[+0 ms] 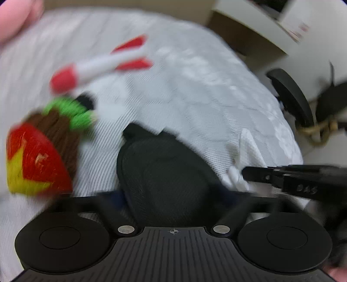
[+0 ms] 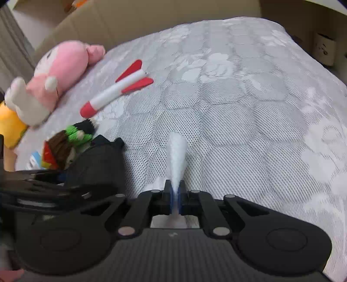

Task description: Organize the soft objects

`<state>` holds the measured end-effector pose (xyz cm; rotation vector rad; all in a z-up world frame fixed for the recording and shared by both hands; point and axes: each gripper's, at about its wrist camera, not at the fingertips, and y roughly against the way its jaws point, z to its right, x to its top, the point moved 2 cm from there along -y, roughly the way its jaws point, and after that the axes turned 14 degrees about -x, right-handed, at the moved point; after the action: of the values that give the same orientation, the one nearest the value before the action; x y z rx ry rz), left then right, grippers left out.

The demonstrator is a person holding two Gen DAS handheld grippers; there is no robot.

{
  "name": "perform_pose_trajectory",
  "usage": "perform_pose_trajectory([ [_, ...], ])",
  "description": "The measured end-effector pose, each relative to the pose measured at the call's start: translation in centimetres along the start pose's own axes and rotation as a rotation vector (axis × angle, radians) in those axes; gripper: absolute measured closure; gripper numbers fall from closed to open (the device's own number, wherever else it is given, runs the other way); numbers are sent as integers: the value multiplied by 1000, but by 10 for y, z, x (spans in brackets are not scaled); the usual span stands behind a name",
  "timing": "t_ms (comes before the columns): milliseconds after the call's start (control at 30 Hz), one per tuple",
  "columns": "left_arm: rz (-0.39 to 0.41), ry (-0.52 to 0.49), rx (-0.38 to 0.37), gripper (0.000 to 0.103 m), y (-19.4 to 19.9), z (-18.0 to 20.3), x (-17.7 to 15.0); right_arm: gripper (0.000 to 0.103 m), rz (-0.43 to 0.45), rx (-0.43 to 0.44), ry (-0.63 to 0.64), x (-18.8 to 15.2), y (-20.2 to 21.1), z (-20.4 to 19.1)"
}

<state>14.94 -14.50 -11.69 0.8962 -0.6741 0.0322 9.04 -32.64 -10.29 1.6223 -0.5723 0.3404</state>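
Right hand-held gripper (image 2: pixel 175 195) pinches white cloth (image 2: pixel 177 156); open quilt (image 2: pixel 249 108) lies beyond.

Left wrist view smeared by motion blur: doll (image 1: pixel 41 151) and rocket toy (image 1: pixel 102 65) reduced to soft shapes. Left gripper fingertips hidden behind black pouch (image 1: pixel 164 173); grip state not discernible. Pink plush (image 1: pixel 15 17) cut by top-left edge. Yellow plush (image 2: pixel 9 128) cut by left edge in right wrist view.
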Motion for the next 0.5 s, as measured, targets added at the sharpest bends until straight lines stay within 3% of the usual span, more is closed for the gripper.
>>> perform_pose_trajectory([
  [133, 25, -309, 95, 69, 12, 33, -10, 98, 16, 67, -65, -4, 21, 3],
  [233, 19, -546, 194, 69, 29, 54, -31, 98, 64, 86, -49, -3, 42, -7],
  [300, 14, -676, 221, 69, 40, 65, -51, 98, 82, 124, -42, 2, 49, -18],
  [367, 4, -752, 200, 68, 47, 75, -70, 98, 85, 194, -42, 7, 50, -33],
  [433, -10, -784, 196, 53, 47, 82, -85, 97, 72, 245, -21, 11, 44, -54],
  [500, -25, -739, 199, 48, 44, 79, -90, 97, 25, 256, 19, 10, 30, -77],
])
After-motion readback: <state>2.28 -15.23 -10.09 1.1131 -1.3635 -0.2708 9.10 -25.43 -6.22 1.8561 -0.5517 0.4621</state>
